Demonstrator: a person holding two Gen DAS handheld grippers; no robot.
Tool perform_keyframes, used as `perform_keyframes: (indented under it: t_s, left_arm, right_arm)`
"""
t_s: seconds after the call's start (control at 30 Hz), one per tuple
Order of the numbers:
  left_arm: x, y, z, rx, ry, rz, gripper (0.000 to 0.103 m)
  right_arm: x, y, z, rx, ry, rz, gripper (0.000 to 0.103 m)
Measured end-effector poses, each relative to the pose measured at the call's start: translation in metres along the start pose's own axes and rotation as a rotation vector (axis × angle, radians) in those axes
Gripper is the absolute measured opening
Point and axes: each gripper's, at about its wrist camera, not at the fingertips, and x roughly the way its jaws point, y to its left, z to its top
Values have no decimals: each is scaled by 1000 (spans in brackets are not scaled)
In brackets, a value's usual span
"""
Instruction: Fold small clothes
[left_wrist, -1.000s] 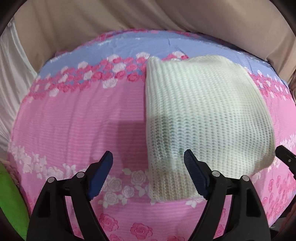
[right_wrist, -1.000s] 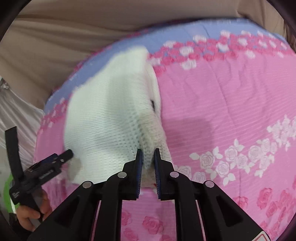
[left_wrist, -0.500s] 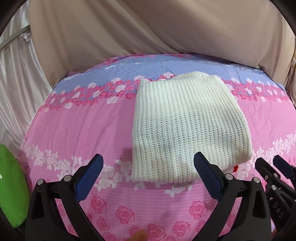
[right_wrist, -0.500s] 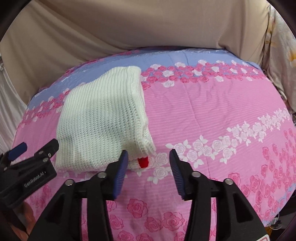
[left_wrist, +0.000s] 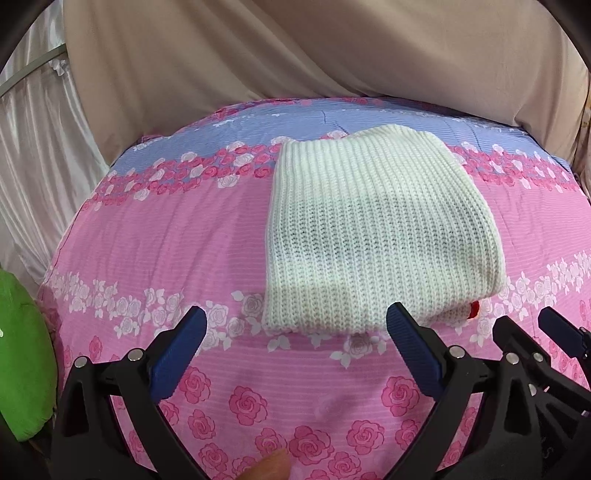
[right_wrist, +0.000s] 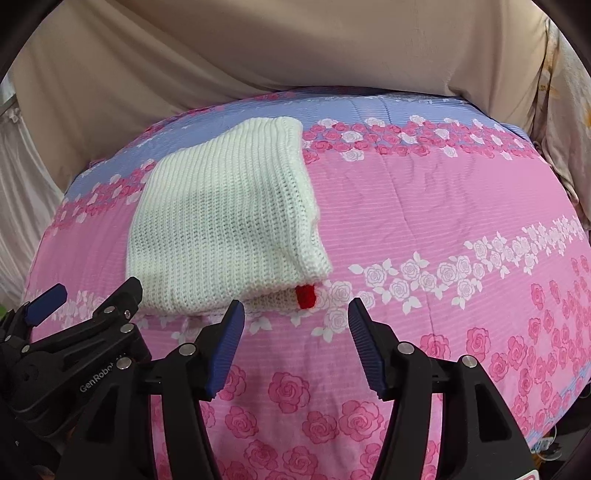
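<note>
Inspector: Pink floral bedspread (left_wrist: 147, 236) carries the white knit garment (left_wrist: 373, 236), folded flat.

Clerk: Grippers?

Inspector: Right gripper (right_wrist: 295, 325) has just opened off the hem; left gripper (left_wrist: 295, 336) gapes empty. Fold looks complete.

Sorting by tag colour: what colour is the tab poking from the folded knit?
Red tab; clearest in the right wrist view.

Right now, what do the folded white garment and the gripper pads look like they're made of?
Folded white garment: chunky ribbed knit, probably wool or acrylic yarn, matte, visible stitch rows. Right gripper pads: blue, ridged, likely rubber or soft plastic, on black hard-plastic fingers.
</note>
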Motion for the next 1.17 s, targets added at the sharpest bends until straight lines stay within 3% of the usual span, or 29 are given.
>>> perform_keyframes:
  t_s: [0.9, 1.17]
  left_arm:
    - [3, 0, -4, -12, 26, 0, 95]
    - [4, 0, -4, -5, 25, 1, 91]
  right_arm:
    - [-4, 6, -7, -9, 7, -40, 57]
    - [-2, 8, -6, -15, 12, -55, 57]
